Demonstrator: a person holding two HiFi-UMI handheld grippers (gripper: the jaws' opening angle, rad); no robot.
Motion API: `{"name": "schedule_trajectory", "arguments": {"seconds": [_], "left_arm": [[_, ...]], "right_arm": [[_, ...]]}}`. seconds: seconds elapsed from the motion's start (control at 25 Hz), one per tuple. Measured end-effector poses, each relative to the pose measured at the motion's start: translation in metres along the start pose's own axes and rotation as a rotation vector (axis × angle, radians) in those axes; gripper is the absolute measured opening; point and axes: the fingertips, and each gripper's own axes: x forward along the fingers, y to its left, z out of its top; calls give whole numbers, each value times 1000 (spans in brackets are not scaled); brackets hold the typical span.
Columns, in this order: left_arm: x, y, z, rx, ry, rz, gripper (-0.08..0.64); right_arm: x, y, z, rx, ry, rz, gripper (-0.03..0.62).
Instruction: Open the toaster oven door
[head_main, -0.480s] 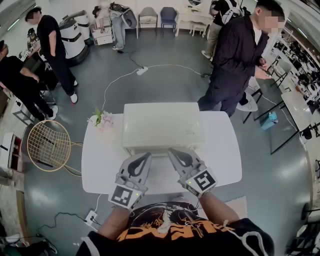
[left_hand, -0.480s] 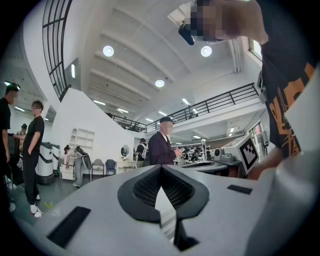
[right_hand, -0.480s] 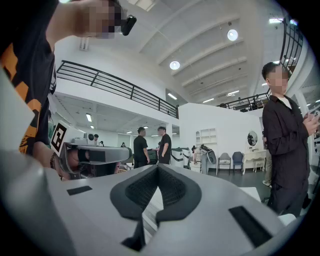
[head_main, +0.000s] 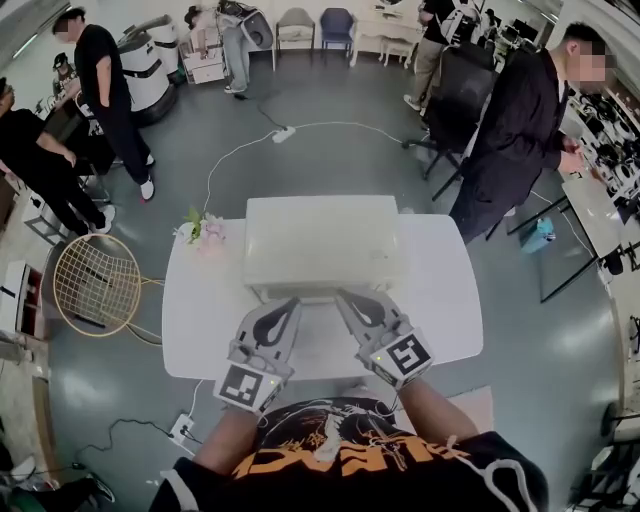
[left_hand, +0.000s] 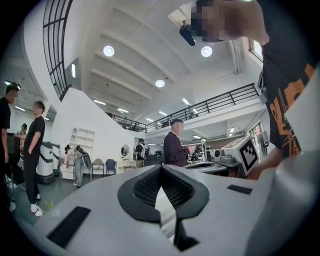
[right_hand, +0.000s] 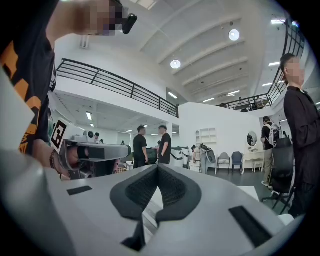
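A white toaster oven (head_main: 322, 243) stands at the back middle of a white table (head_main: 205, 320); from the head view I see only its top, and its door faces me out of sight. My left gripper (head_main: 291, 303) is just before the oven's front edge, left of centre, jaws shut and empty. My right gripper (head_main: 347, 296) is beside it, right of centre, also shut on nothing. In the left gripper view the left gripper (left_hand: 161, 171) has its dark pads pressed together. The right gripper (right_hand: 158, 170) looks the same in the right gripper view.
A small bunch of flowers (head_main: 203, 230) lies at the table's back left corner. A round wire racket (head_main: 97, 290) leans on the floor to the left. A person in black (head_main: 520, 140) stands at the right, others at the far left. Cables and a power strip (head_main: 182, 433) lie on the floor.
The person in black has stepped away to the right, uncovering a dark chair. Both grippers stay shut in nearly the same place before the oven.
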Motion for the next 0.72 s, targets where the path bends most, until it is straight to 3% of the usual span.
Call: {"name": "schedule_trajectory", "arguments": {"seconds": [0.16, 0.24, 0.36, 0.56, 0.72], "left_arm": [[-3, 0, -2, 4, 1, 4, 20], [-6, 0, -1, -7, 3, 10, 20], [-9, 4, 2, -12, 6, 18, 20], [-15, 14, -7, -18, 22, 32, 21], [-19, 14, -8, -20, 24, 35, 21]], "right_arm": [[-1, 1, -5, 92, -51, 50, 14], [1, 5, -15, 73, -2, 89, 29], [7, 8, -46, -131, 189, 145, 111], [11, 5, -132, -473, 574, 250, 127], [15, -3, -167, -606, 724, 294, 133]]}}
